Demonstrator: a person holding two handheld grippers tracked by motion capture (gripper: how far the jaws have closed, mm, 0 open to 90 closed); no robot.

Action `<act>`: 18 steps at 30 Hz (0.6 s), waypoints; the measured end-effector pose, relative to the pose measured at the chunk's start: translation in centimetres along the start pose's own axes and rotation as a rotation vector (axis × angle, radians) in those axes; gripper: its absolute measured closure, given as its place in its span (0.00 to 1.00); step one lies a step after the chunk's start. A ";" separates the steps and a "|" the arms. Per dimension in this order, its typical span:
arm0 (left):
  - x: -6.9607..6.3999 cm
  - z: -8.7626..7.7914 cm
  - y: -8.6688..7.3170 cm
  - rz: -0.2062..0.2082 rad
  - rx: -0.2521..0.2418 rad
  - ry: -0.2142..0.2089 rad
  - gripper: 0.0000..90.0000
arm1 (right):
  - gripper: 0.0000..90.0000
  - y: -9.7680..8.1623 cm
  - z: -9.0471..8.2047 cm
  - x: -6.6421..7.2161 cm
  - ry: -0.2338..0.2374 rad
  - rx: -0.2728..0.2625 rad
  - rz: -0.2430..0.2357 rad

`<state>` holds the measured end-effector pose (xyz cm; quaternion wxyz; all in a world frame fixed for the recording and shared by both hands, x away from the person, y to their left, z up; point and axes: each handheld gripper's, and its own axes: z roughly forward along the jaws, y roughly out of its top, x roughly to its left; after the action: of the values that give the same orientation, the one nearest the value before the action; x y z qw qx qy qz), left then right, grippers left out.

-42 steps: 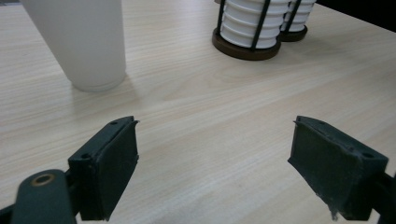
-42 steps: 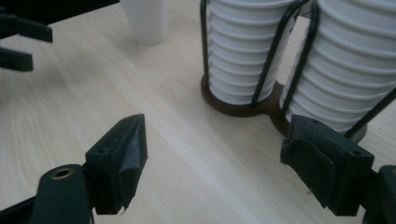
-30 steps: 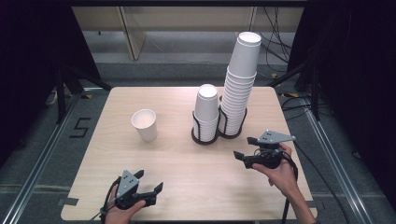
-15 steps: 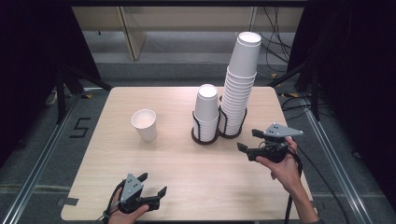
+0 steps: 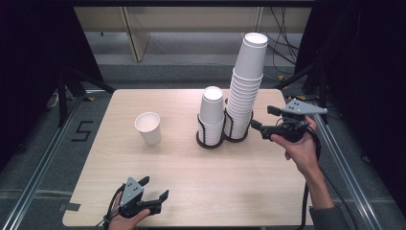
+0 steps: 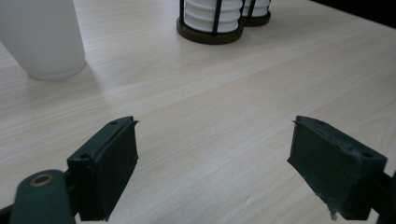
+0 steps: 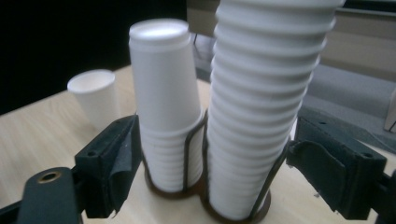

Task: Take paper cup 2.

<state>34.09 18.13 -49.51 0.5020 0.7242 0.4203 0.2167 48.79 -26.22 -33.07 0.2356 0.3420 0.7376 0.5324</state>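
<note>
One floor marking [image 5: 81, 130] beside the table [image 5: 239, 182] reads "5".

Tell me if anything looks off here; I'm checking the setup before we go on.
The tall stack of cups leans a little to the right toward its top rather than rising straight from its holder. The short stack stands straight, and the single cup stands upright, apart from both. Nothing is spilled or damaged.

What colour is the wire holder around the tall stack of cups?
Black wire on a dark brown base; the holder shows best in the right gripper view.
</note>
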 end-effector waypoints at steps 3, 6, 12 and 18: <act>-0.1 0.0 0.0 0.002 0.000 -0.011 0.16 | 0.18 1.4 0.4 -0.8 -0.013 -0.015 0.010; -0.1 0.0 0.0 0.007 0.008 -0.003 0.16 | 0.18 2.7 0.8 -1.4 -0.027 -0.014 0.033; 0.2 0.2 -0.1 -0.001 0.013 -0.007 0.16 | 0.18 5.1 1.7 -2.0 -0.055 -0.029 0.025; 0.0 0.3 -0.2 -0.016 0.006 -0.016 0.16 | 0.18 7.5 2.1 -2.2 -0.060 -0.063 0.041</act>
<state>34.27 18.01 -49.78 0.5051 0.7239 0.4227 0.2055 53.66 -25.10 -26.73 0.2574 0.3654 0.7058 0.5496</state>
